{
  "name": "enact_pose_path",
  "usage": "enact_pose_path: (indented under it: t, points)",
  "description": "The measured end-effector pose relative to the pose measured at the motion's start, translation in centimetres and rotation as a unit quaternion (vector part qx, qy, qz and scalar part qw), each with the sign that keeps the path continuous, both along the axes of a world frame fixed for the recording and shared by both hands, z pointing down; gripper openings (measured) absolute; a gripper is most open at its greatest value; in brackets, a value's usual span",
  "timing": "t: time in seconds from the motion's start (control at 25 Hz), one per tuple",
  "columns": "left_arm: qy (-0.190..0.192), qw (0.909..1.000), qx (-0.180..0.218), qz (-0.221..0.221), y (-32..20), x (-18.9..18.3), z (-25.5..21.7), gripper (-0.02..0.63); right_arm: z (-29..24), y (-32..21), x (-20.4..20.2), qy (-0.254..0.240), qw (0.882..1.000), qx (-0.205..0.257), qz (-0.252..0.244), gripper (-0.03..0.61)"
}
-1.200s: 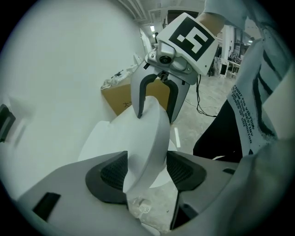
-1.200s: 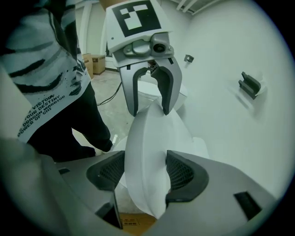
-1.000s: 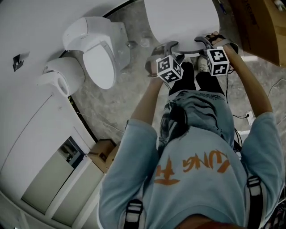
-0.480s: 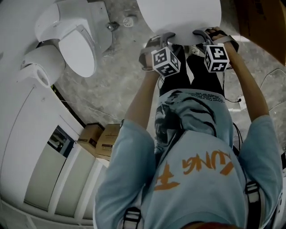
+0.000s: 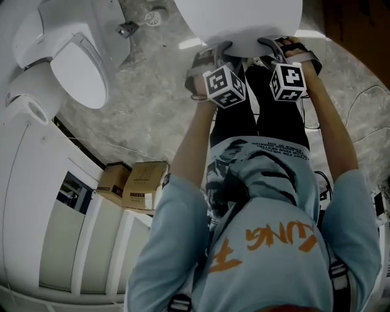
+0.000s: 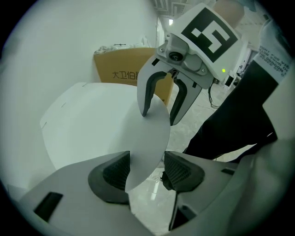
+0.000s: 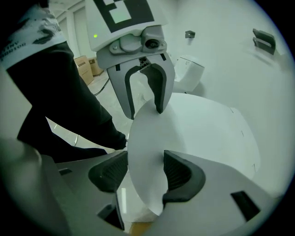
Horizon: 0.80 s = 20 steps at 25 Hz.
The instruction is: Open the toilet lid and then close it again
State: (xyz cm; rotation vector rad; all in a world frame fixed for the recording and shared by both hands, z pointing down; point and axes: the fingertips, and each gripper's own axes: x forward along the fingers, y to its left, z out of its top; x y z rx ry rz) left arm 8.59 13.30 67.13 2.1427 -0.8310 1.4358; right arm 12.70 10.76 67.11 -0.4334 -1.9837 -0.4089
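The white toilet lid (image 5: pixel 244 18) fills the top middle of the head view, with the person's dark-trousered legs right below it. Both grippers hold its front rim side by side. My left gripper (image 5: pixel 211 52) has the thin rim (image 6: pixel 101 120) between its pads (image 6: pixel 115 170), which sit against it. My right gripper (image 5: pixel 274 44) grips the same rim (image 7: pixel 203 133) a little further right, pads (image 7: pixel 177 173) on both faces. Each gripper view shows the other gripper across the lid, the right one (image 6: pixel 159 113) and the left one (image 7: pixel 145 110).
A second white toilet (image 5: pixel 73 67) stands at the upper left by a curved white wall. Two cardboard boxes (image 5: pixel 131 180) sit on the grey marble floor at the left. A larger cardboard box (image 6: pixel 124 69) stands behind the lid. A floor drain (image 5: pixel 155 16) and cables (image 5: pixel 365 97) lie nearby.
Both grippers have sunk together with the lid's rim held between them. The person has bent further over, and the neighbouring toilet has slid toward the upper left of the head view.
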Motion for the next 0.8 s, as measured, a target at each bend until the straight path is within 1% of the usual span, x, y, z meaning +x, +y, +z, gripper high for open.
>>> enact_pose_path:
  t: [0.12, 0.28, 0.44, 0.56, 0.6, 0.64, 0.68, 0.72, 0.76, 0.8]
  points:
    - [-0.003, 1.0000, 0.001, -0.002, 0.1, 0.0, 1.9, 0.236, 1.9, 0.2, 0.0, 0.008, 1.000, 0.008, 0.000, 0.258]
    - [0.015, 0.9995, -0.007, -0.028, 0.0, 0.0, 3.9, 0.236, 4.0, 0.4, 0.0, 0.016, 1.000, 0.004, 0.005, 0.258]
    - [0.028, 0.9981, -0.016, -0.052, -0.2, 0.2, 4.7, 0.229, 4.8, 0.4, 0.3, 0.016, 1.000, 0.005, 0.012, 0.259]
    - [0.031, 0.9974, -0.013, -0.064, -0.4, -0.2, 5.0, 0.223, 5.2, 0.5, 0.2, 0.016, 1.000, 0.007, 0.018, 0.260]
    - [0.034, 0.9963, -0.021, -0.076, -0.4, -0.4, 5.0, 0.171, 5.1, 0.6, 0.2, 0.023, 0.999, 0.006, 0.024, 0.259]
    - [0.043, 0.9939, -0.041, -0.093, -0.1, -0.5, 4.8, 0.080, 4.9, 0.9, 0.3, 0.035, 0.999, -0.003, 0.033, 0.255]
    - [0.058, 0.9901, -0.066, -0.109, 0.3, -0.3, 4.4, 0.028, 4.5, 1.3, 0.6, 0.045, 0.998, -0.019, 0.049, 0.235]
    - [0.075, 0.9856, -0.085, -0.126, 0.5, -0.1, 3.9, 0.026, 3.9, 1.5, 0.8, 0.049, 0.995, -0.038, 0.073, 0.181]
    - [0.087, 0.9820, -0.088, -0.142, 0.3, -0.1, 3.3, 0.026, 3.2, 1.3, 0.7, 0.044, 0.992, -0.056, 0.107, 0.103]
    - [0.094, 0.9796, -0.079, -0.159, -0.3, -0.4, 2.8, 0.026, 2.6, 0.8, 0.4, 0.031, 0.986, -0.071, 0.145, 0.036]
